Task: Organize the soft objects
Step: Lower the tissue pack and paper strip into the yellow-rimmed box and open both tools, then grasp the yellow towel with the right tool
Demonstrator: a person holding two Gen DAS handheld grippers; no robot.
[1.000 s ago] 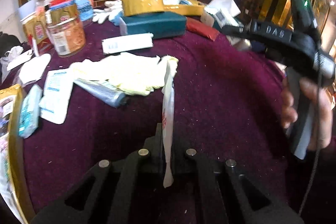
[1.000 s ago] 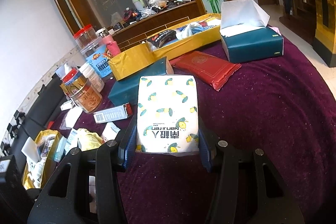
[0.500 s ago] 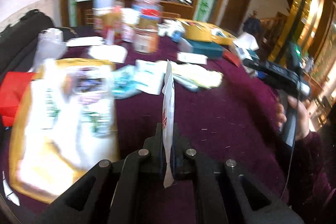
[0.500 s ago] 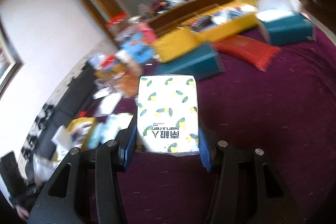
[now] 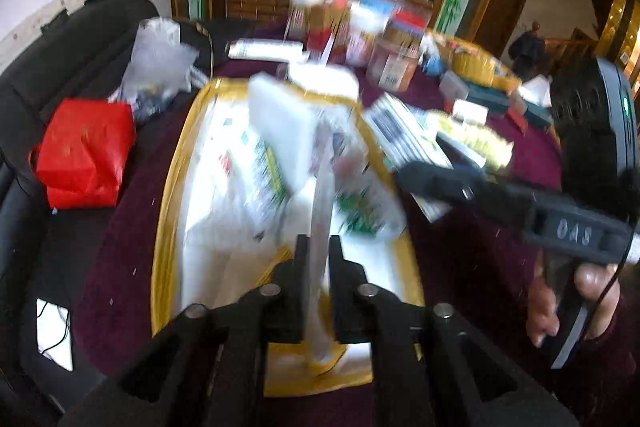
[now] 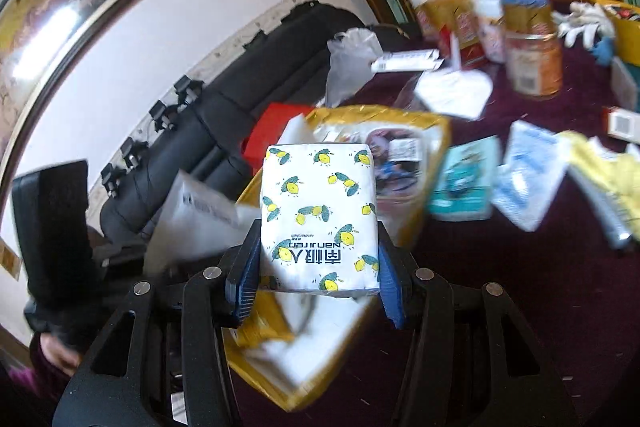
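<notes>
L gripper (image 5: 318, 259) pinches a thin white sachet (image 5: 322, 203) edge-on btwn its fingers, held above the gold tray (image 5: 168, 195), which is full of white packets. R gripper (image 6: 318, 267) clamps a lemon-print tissue pack (image 6: 318, 211) across its width, blue pads (image 6: 244, 287) touching both sides; pack hangs over the tray's near end. Red bag (image 5: 84, 155) at tray's 9 o'clock, on the maroon tablecloth (image 5: 480, 267). Jars (image 6: 528, 43) at 1 o'clock, blurred. Yellow cloth (image 6: 608, 183) at 3 o'clock.
</notes>
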